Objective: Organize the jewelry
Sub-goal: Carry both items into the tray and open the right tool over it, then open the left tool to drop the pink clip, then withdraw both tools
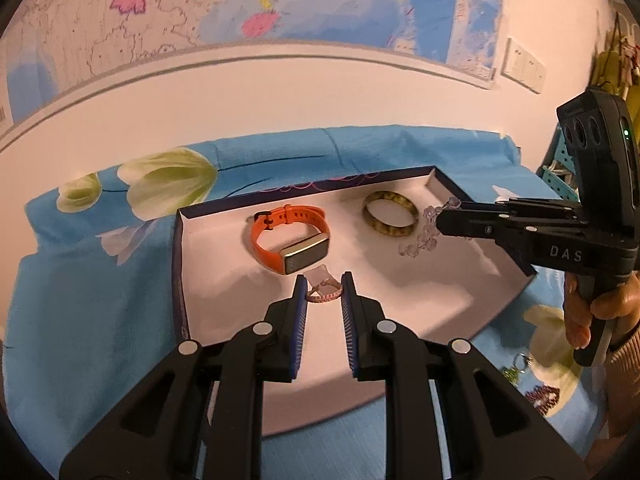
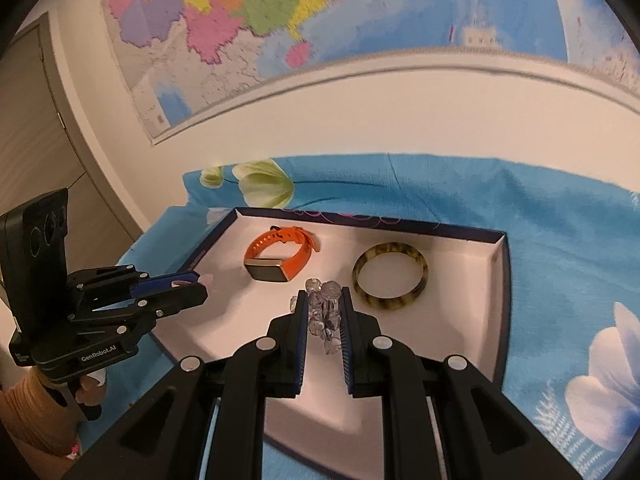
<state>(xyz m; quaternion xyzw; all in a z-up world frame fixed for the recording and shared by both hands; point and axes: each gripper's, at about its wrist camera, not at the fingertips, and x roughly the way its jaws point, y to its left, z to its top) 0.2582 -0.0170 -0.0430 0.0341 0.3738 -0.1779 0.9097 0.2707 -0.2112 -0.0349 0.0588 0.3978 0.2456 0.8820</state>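
Now both grippers are hovering over the white-lined box (image 1: 208, 216). The left gripper (image 1: 323, 286) is pinching a small pink braided ring (image 1: 325, 295) in its fingers, nearer than the orange smartwatch (image 1: 289, 238). The right gripper (image 2: 323, 300) is clamping a clear crystal bead bracelet (image 2: 324, 312) beside the mottled rigid bangle (image 2: 390, 275). Best to lower each onto bare lining before letting go: the faceted beads are dangling loosely and could roll; the woven ring is light and soft.
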